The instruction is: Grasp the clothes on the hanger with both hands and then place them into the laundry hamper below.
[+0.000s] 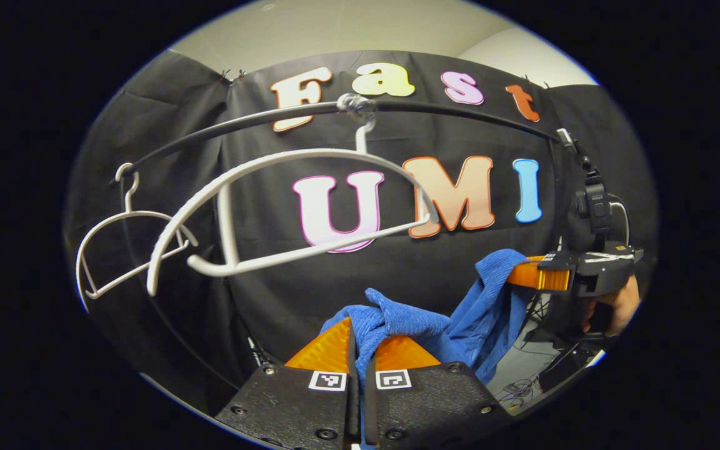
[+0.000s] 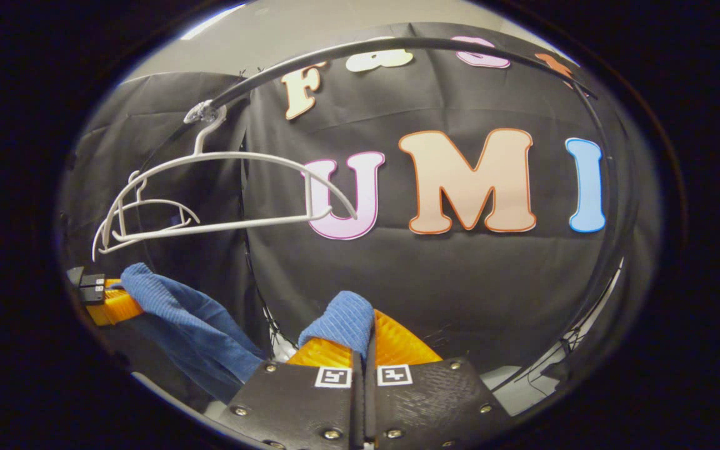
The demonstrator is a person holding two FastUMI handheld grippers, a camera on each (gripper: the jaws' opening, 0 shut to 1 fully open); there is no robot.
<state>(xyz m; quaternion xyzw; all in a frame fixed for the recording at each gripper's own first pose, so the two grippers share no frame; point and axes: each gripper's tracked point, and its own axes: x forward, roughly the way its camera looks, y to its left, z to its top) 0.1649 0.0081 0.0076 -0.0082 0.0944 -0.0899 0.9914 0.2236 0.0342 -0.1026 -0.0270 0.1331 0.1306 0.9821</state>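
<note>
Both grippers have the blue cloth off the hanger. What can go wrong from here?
1. Each grip is a small pinch: the left gripper and the right gripper hold only bunched edges of the blue garment, so one may slip.
2. The white hanger hangs close above; raising could snag it.

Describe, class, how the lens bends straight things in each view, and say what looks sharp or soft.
Left gripper view: the black rail bows into an arc, the white hanger curves strongly, and the blue cloth in the left claw is sharp. Right gripper view: the rail arcs more steeply, the right claw is crisp, and edges look dimmer.
</note>
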